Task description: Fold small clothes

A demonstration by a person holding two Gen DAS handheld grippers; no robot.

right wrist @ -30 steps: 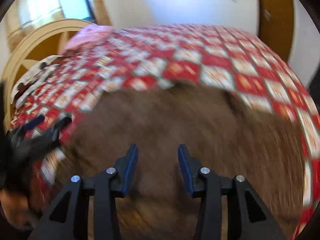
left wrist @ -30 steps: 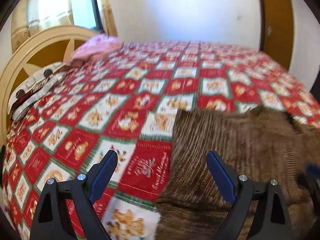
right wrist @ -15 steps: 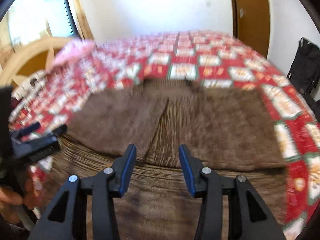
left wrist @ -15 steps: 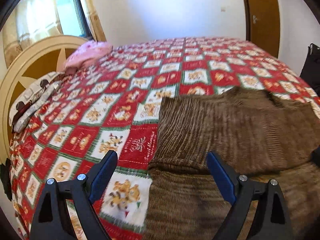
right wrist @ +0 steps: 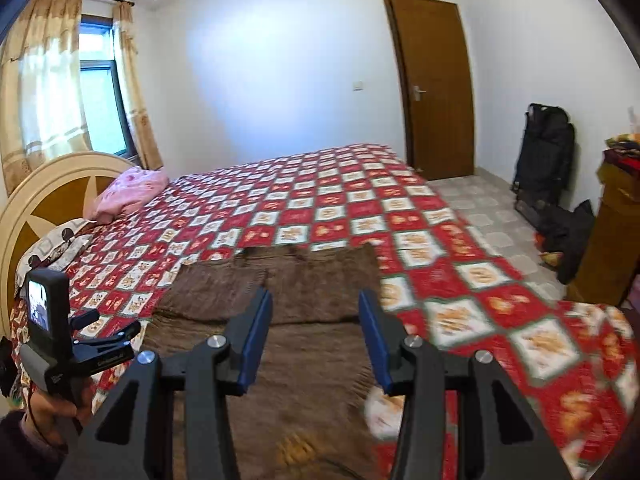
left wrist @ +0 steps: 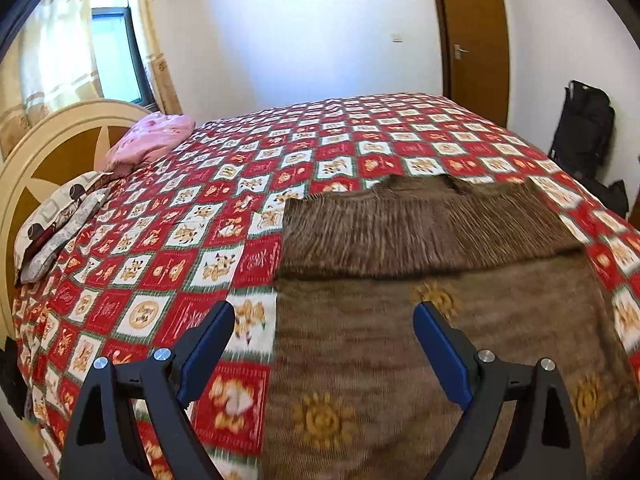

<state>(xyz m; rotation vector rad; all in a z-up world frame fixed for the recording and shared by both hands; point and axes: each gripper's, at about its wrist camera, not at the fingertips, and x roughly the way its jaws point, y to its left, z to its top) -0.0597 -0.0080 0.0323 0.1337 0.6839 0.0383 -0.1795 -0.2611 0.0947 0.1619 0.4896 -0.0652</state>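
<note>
A brown knitted garment [left wrist: 420,280] with yellow sun motifs lies flat on the red patterned bedspread [left wrist: 200,208]. Its far part is folded over into a darker ribbed band [left wrist: 400,232]. My left gripper [left wrist: 324,336] is open and empty, held above the garment's left edge. In the right wrist view the garment [right wrist: 296,340] lies below my right gripper [right wrist: 314,320], which is open and empty above it. The left gripper [right wrist: 104,336] shows there at the left, held in a hand.
A pink pillow [left wrist: 152,140] and a patterned pillow [left wrist: 60,216] lie by the cream headboard [left wrist: 48,136] at the left. A brown door [right wrist: 436,88], black bags [right wrist: 548,156] and a wooden cabinet [right wrist: 612,232] stand at the right beyond the bed.
Both grippers have pulled back and risen away from the garment. Its far part now lies folded over, and the whole bed and room have come into view.
</note>
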